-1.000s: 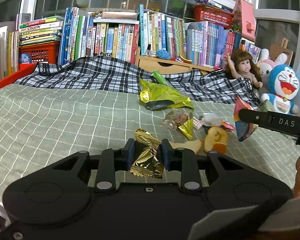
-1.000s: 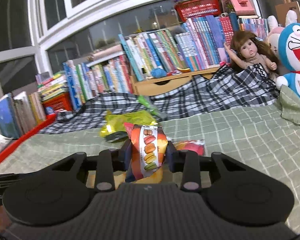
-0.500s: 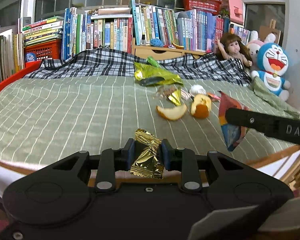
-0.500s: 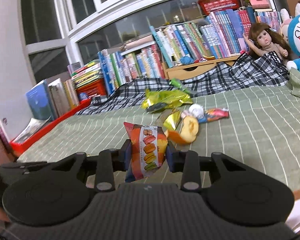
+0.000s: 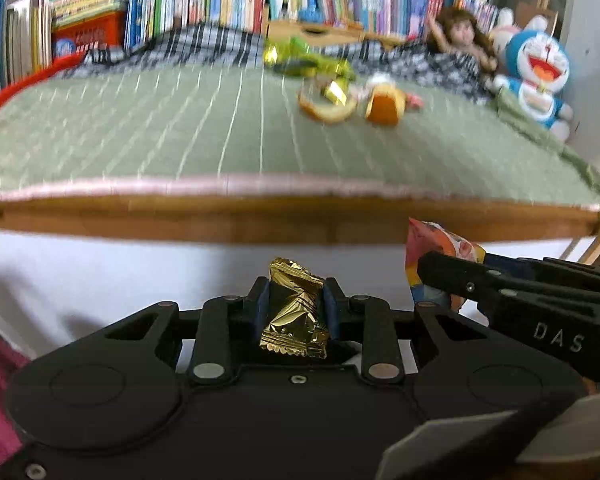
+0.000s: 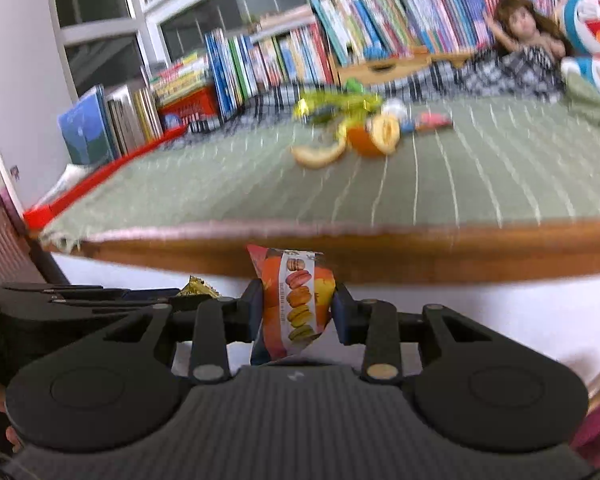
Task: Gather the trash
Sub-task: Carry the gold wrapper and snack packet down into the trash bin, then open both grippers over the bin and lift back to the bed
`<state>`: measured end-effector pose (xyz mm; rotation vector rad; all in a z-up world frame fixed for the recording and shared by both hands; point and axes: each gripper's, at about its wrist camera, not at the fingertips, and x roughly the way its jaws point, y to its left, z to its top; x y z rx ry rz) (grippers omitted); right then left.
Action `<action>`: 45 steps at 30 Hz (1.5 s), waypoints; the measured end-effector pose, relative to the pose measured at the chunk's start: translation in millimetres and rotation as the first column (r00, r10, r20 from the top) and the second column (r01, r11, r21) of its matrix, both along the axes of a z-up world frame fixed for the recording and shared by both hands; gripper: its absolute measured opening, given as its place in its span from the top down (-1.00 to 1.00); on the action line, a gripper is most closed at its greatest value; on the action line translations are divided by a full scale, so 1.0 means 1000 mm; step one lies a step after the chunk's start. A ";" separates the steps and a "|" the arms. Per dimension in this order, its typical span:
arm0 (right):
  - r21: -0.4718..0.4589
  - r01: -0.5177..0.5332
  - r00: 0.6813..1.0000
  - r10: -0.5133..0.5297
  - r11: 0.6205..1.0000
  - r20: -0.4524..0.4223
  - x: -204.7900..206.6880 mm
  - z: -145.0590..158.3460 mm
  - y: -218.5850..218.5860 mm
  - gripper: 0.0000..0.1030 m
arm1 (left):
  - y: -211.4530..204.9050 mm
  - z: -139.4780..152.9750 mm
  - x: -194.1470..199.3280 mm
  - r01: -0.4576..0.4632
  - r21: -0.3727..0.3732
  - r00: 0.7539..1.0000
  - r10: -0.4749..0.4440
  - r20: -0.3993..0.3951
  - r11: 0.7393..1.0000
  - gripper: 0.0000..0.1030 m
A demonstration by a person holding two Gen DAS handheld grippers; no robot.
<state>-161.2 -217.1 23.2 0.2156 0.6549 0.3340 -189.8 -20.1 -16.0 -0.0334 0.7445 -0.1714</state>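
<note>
My left gripper (image 5: 294, 306) jaws clamp gold foil wrapper (image 5: 294, 320); right gripper (image 6: 298, 306) jaws clamp macaron packet (image 6: 296, 300). Both below bed (image 5: 180, 136) edge. Left on bed, I judge: orange peels (image 6: 348, 144), green-yellow bag (image 5: 308, 62), small wrappers.

Bed (image 5: 120, 128): orange peel (image 5: 327, 110), green wrapper (image 5: 304, 62), doll (image 5: 460, 42).

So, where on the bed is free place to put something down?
The green bedcover is bare from the wooden front edge back to the checked blanket, left of the orange peel. Wrappers and peel crowd the far middle by the doll.
</note>
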 end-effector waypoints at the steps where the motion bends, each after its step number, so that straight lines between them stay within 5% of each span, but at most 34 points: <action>1: -0.009 -0.003 1.000 0.003 1.000 -0.019 -0.001 -0.007 0.001 0.22 | 0.000 -0.006 0.000 -0.005 0.006 1.000 0.005 -0.016 1.000 0.48; 23: 0.023 0.009 0.945 -0.001 1.000 -0.327 0.020 -0.112 0.013 0.19 | 0.004 -0.131 0.029 -0.068 0.092 0.942 0.094 -0.323 0.993 0.46; 29: 0.052 0.022 0.942 -0.004 0.998 -0.337 0.027 -0.116 0.011 -0.18 | 0.004 -0.136 0.034 -0.083 0.108 0.936 0.114 -0.333 0.991 0.43; 37: 0.051 0.026 0.941 -0.007 0.998 -0.337 0.029 -0.111 0.009 -0.41 | 0.008 -0.132 0.033 -0.101 0.123 0.947 0.133 -0.293 0.987 -0.37; 45: 0.040 0.015 0.952 -0.002 0.999 -0.306 0.025 -0.099 0.009 -0.56 | 0.011 -0.122 0.034 -0.121 0.113 0.946 0.149 -0.288 0.986 -0.50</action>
